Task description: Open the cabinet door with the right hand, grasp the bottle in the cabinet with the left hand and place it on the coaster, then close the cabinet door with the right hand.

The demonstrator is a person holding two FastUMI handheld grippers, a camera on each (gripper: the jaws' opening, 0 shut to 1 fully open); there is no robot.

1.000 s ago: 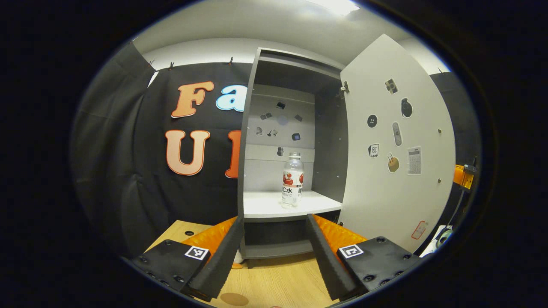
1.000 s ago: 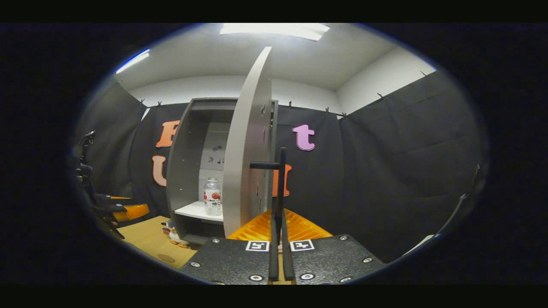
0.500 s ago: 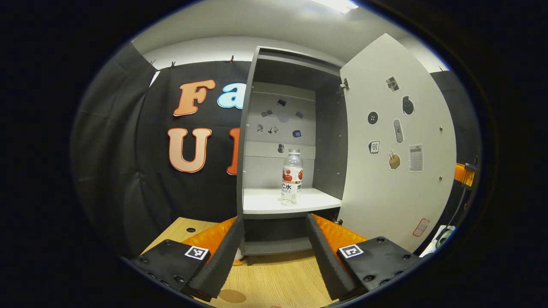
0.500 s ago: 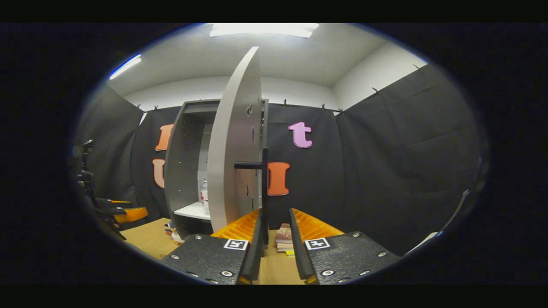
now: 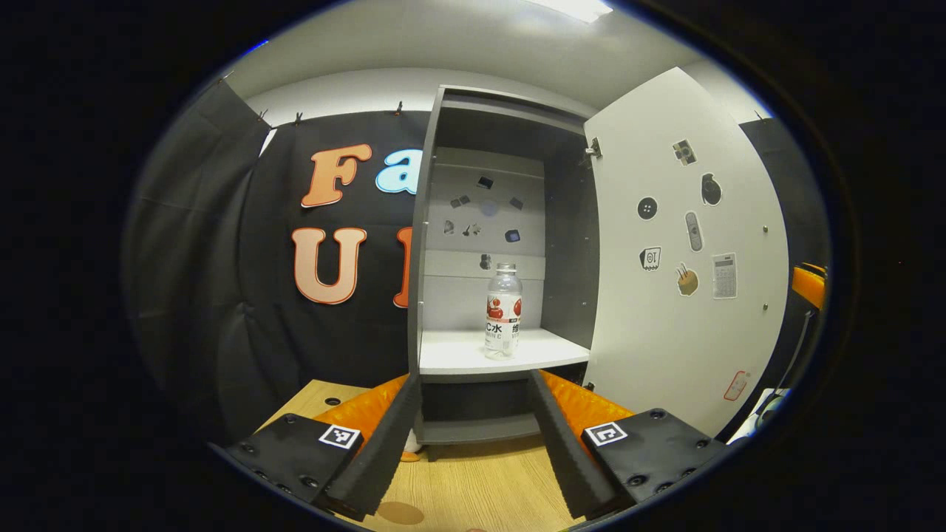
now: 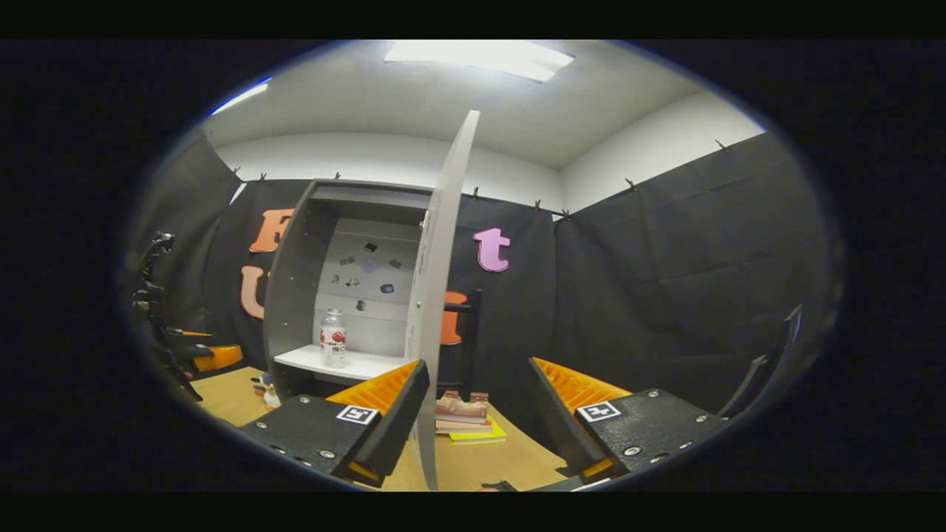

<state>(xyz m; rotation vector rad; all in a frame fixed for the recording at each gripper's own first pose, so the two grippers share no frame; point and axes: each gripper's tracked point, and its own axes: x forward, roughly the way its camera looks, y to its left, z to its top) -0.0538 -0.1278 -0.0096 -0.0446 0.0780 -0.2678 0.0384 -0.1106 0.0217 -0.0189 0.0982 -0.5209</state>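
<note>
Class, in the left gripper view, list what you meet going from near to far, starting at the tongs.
Left tongs → wooden table → cabinet shelf → bottle → stickers on the cabinet's back wall.

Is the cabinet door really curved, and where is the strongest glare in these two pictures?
Left gripper view: the cabinet door bows outward, which looks like fisheye distortion; the bottle is sharp. Right gripper view: the door's edge also bends, and the ceiling light is overexposed, the strongest glare.
</note>
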